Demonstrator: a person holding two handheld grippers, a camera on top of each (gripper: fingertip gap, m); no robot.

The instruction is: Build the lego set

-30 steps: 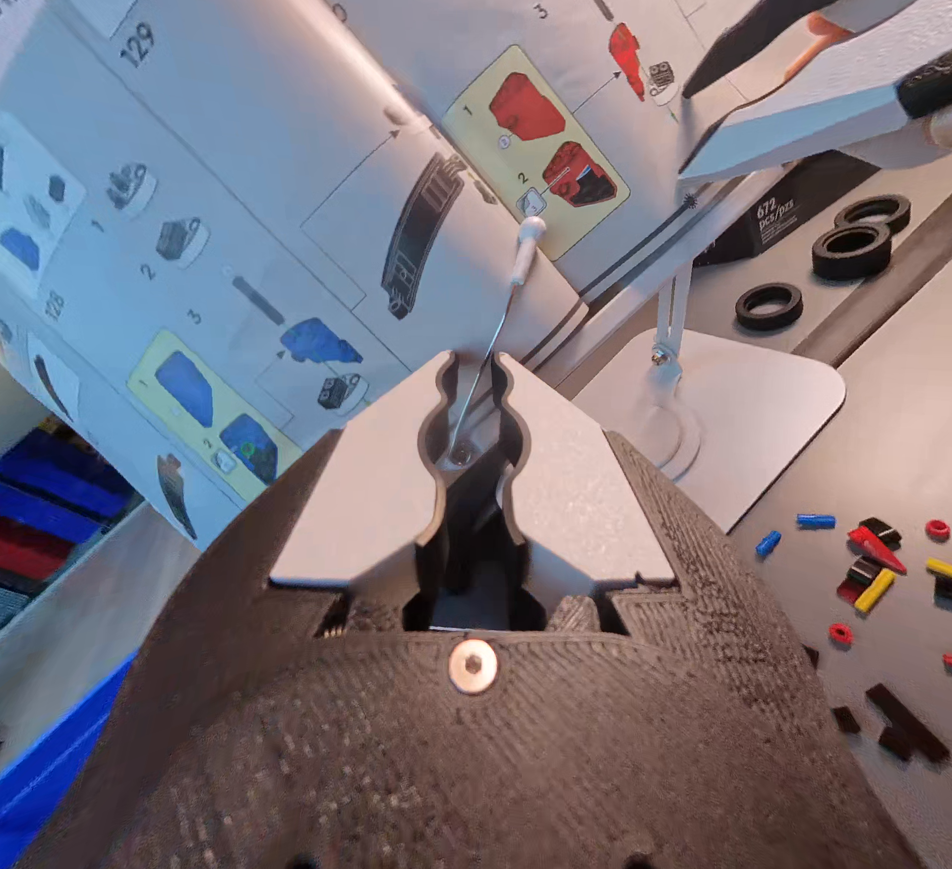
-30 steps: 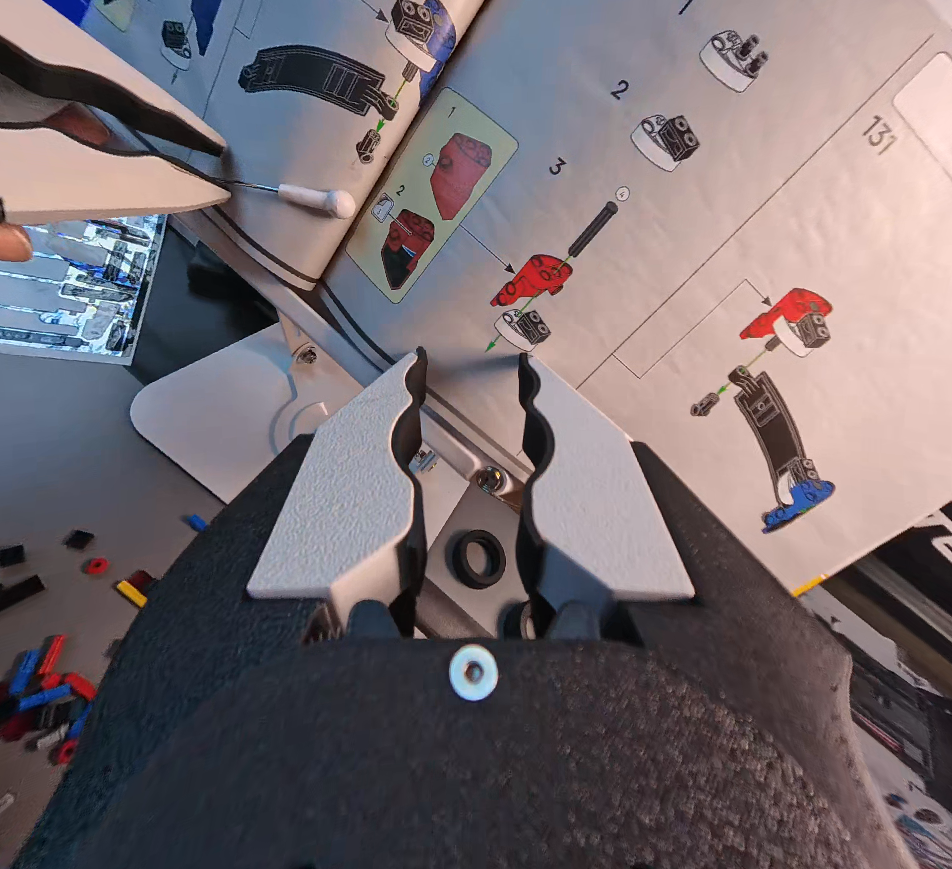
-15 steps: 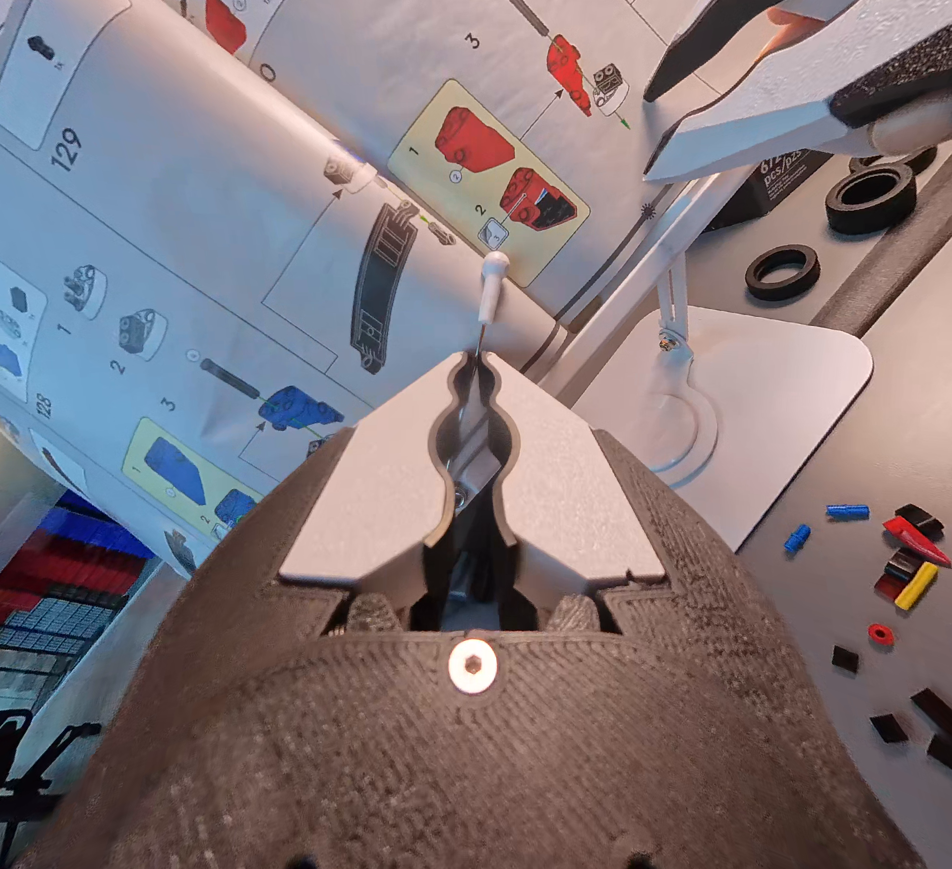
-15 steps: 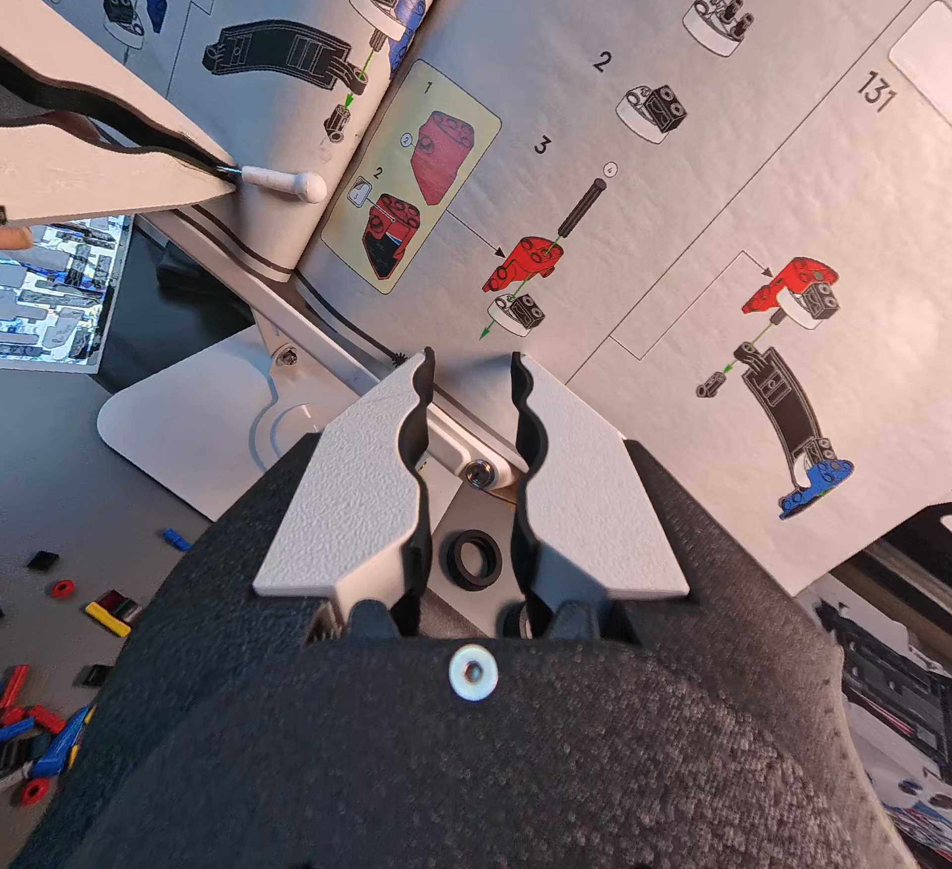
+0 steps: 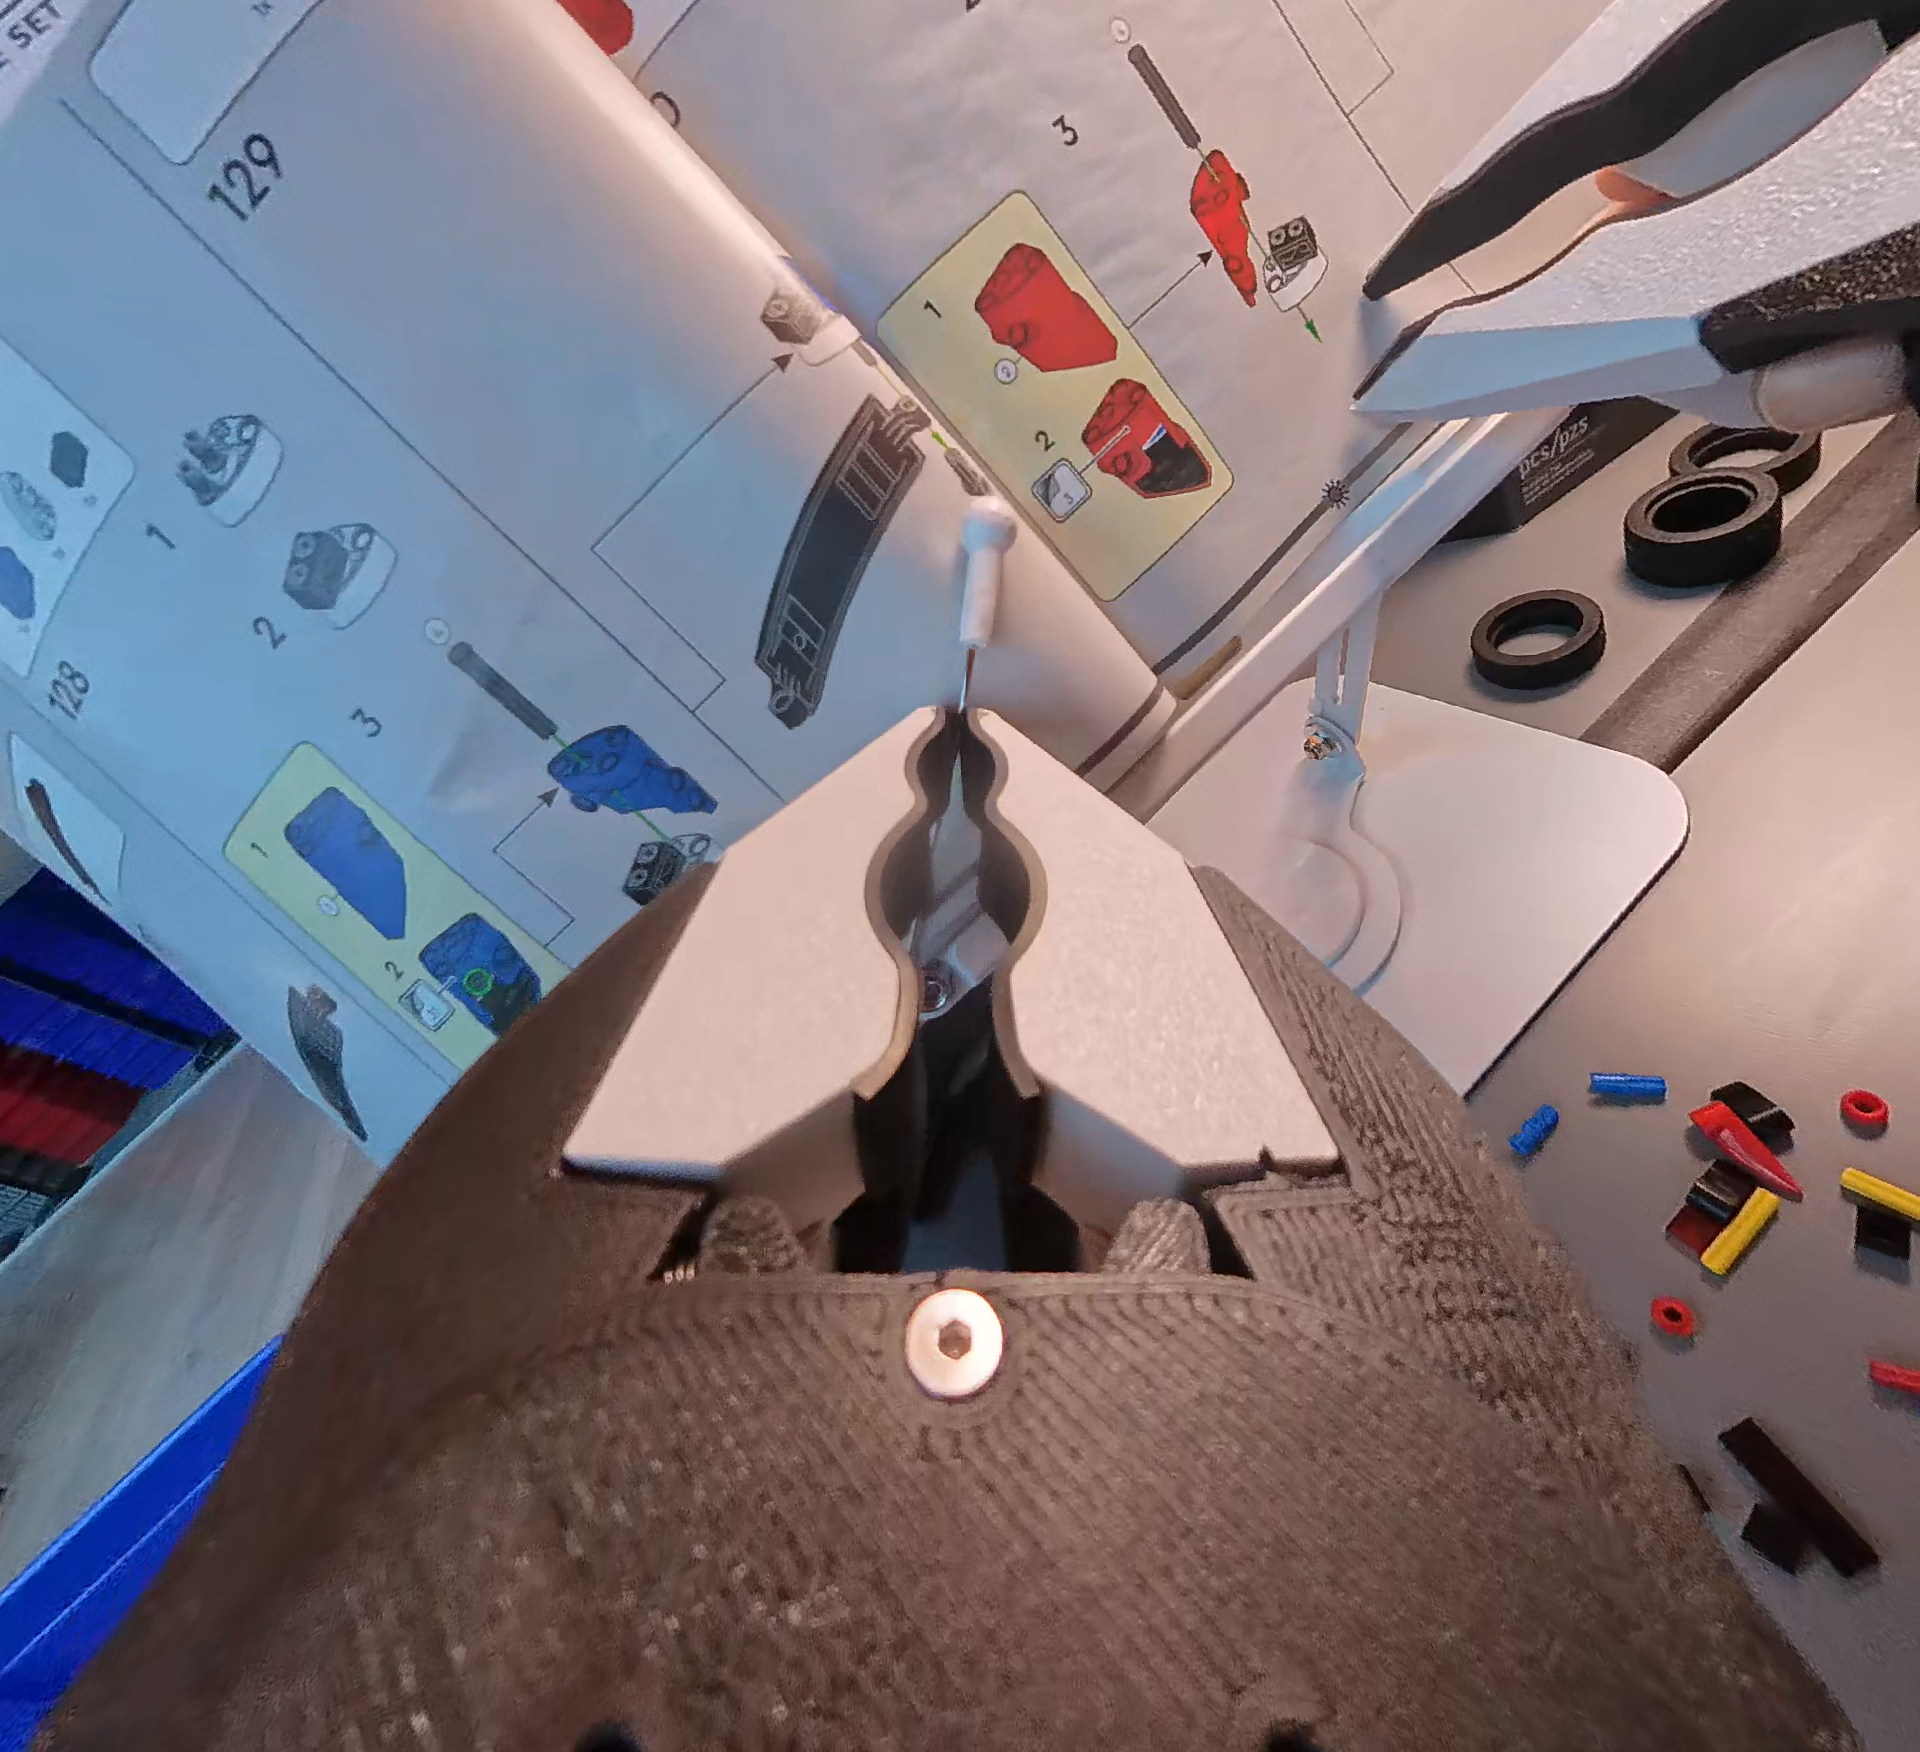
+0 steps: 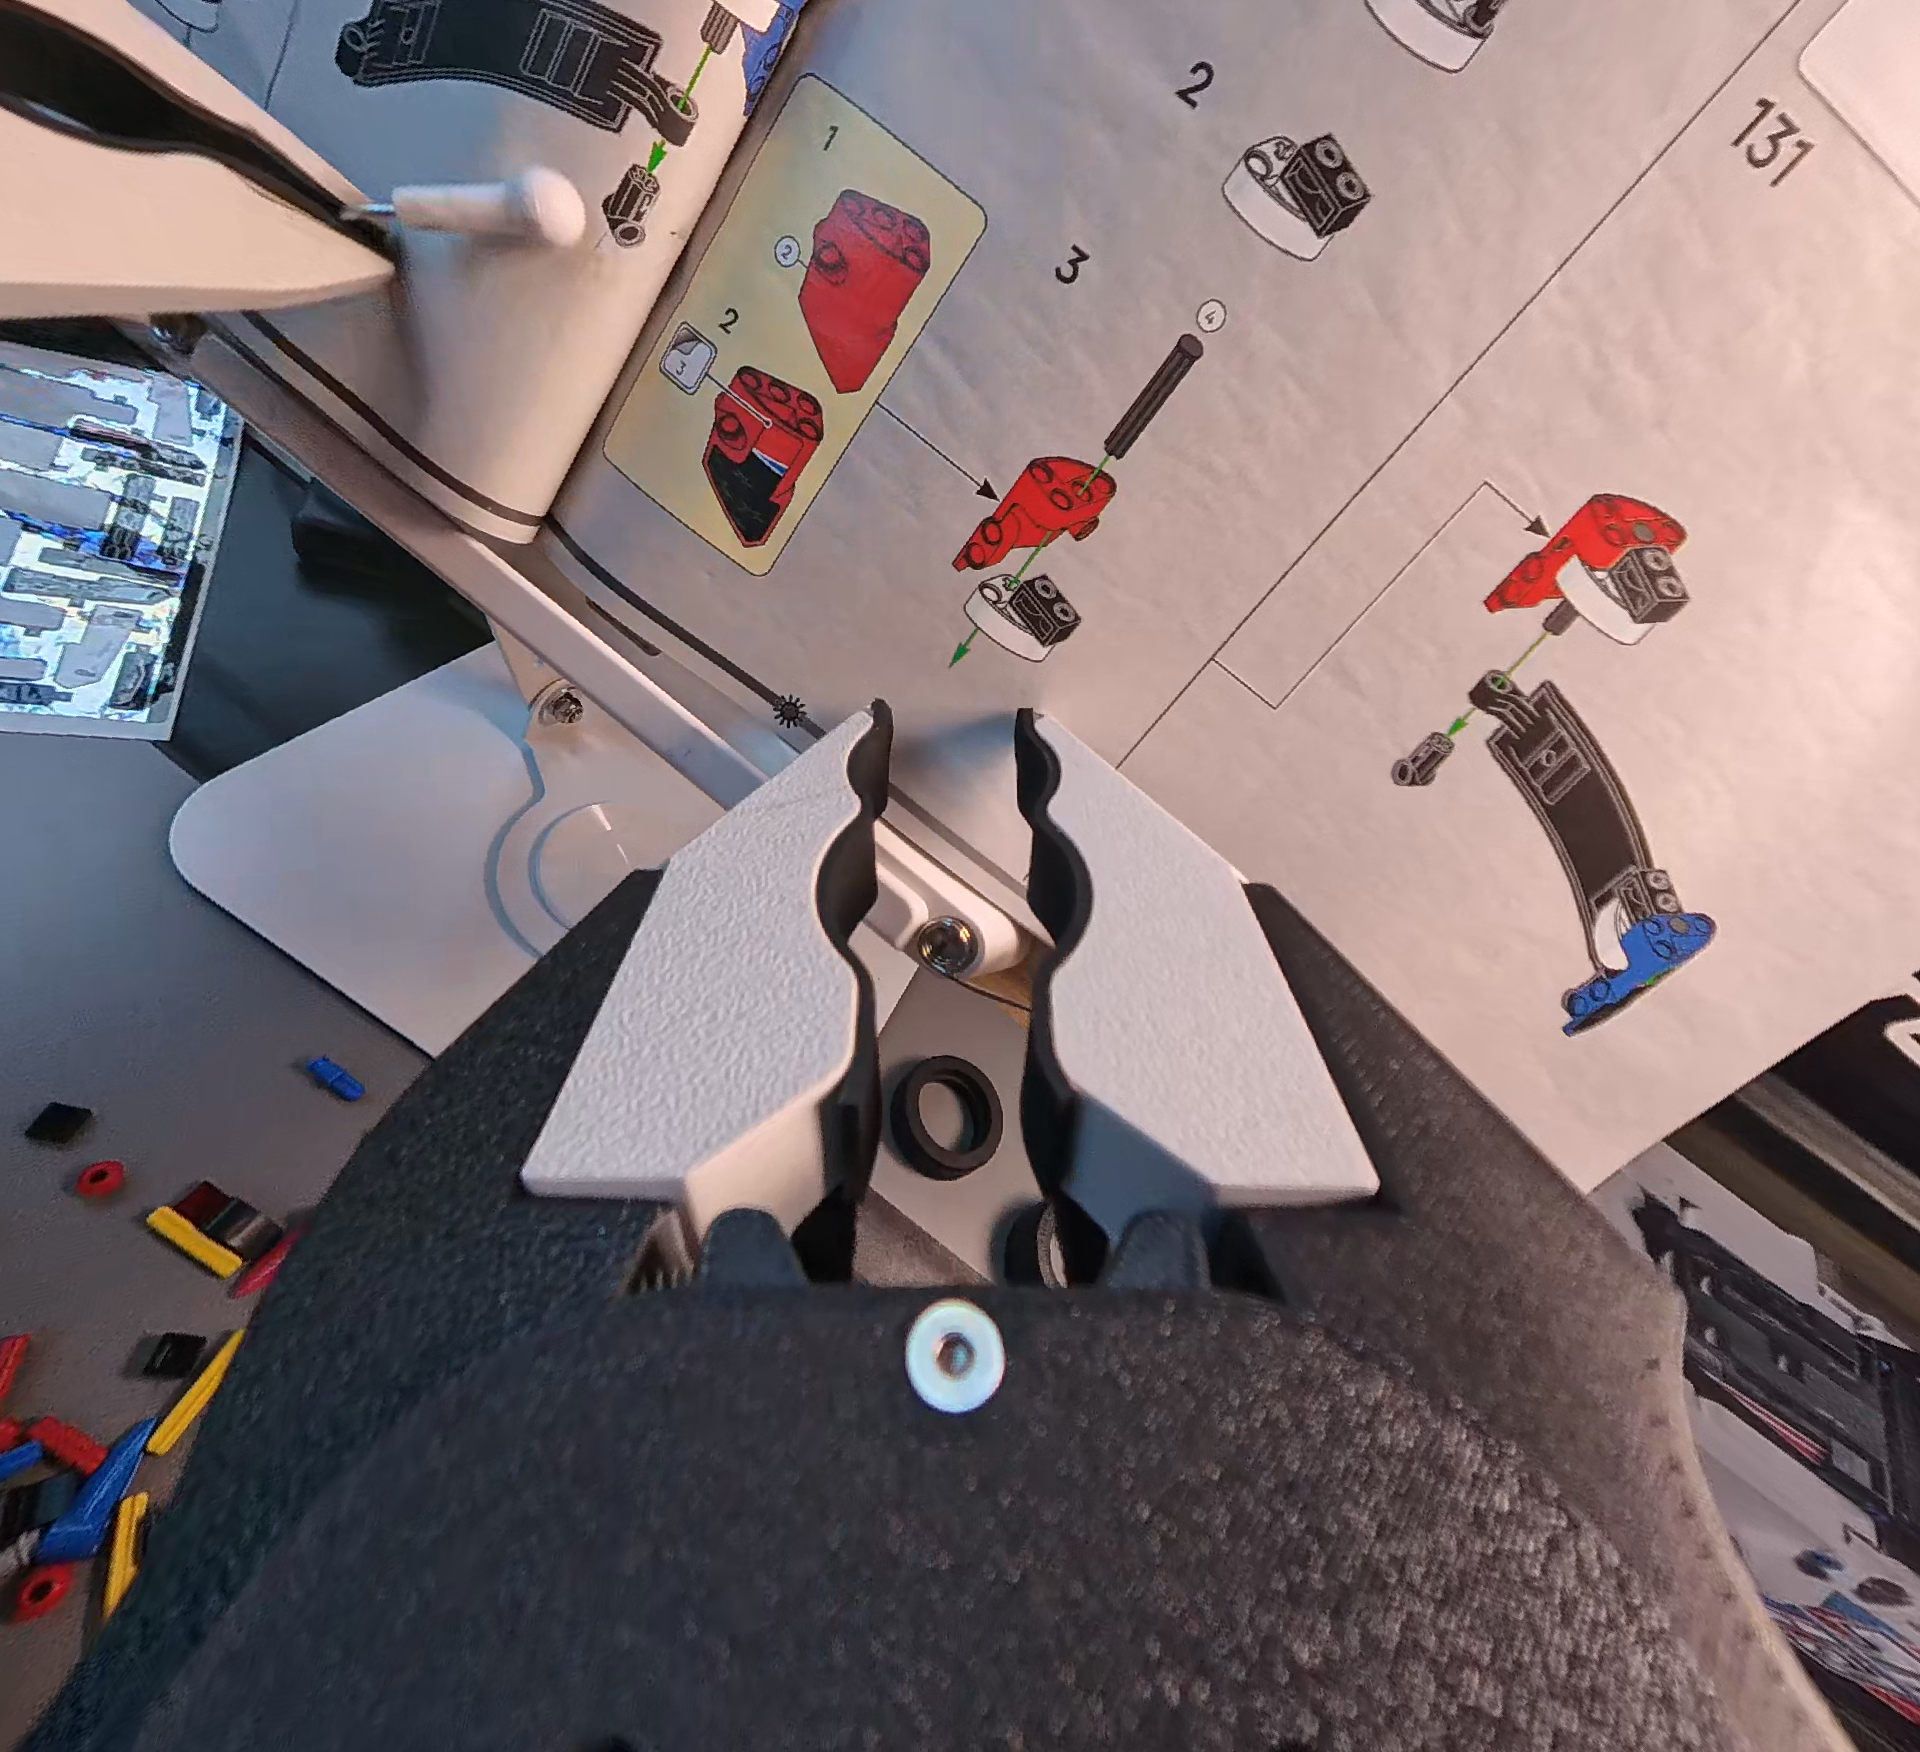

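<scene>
The left gripper (image 5: 958, 726) has its 2 grey jaws pressed together on the thin wire page-holder arm with a white plastic tip (image 5: 982, 582), which lies across the curled left page of the open paper instruction booklet (image 5: 436, 372). The right gripper (image 6: 954, 715) stands with a narrow gap between its jaws and holds nothing; its tips sit just in front of the lower edge of the right-hand page (image 6: 1351, 414). The booklet rests tilted on a white metal book stand with a flat rounded base (image 5: 1538, 881). Only the left wrist view shows 3 black rubber tyres (image 5: 1702, 526) on the grey tabletop (image 5: 1766, 923) beyond the stand base, and a blue plastic bin (image 5: 94, 1619) at lower left. Only the right wrist view shows a reflective sticker sheet (image 6: 99, 549) lying flat at left, and 1 small black tyre (image 6: 943, 1116) visible between its own jaws. Both views show loose lego pieces, small red, blue, yellow and black parts (image 5: 1745, 1172) (image 6: 197, 1229), scattered on the tabletop near the stand base, all apart from both grippers.
</scene>
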